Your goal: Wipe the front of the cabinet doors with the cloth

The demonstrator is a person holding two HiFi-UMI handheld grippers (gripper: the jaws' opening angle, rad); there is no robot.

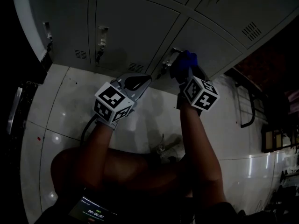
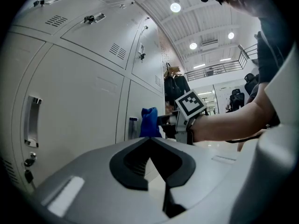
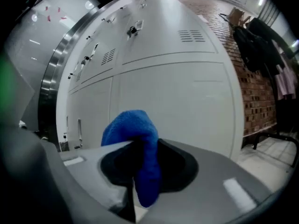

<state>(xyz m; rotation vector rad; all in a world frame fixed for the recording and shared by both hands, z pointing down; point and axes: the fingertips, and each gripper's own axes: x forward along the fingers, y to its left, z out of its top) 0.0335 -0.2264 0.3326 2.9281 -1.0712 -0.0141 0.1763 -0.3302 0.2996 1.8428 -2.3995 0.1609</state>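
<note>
Up at one o'clock in the head view, I am holding the blue cloth (image 1: 188,59) at the front of a grey cabinet door (image 1: 210,41), just beside its handle (image 1: 169,57); I cannot tell whether it is touching the metal. The right gripper (image 1: 183,68) is clamping the cloth, its jaws pinching the fabric while a fold is bulging above them and a tail is hanging below. The left gripper (image 1: 140,81) is hovering at eight o'clock from the right one, its jaws resting together with nothing between them, over the white floor (image 1: 60,106).
</note>
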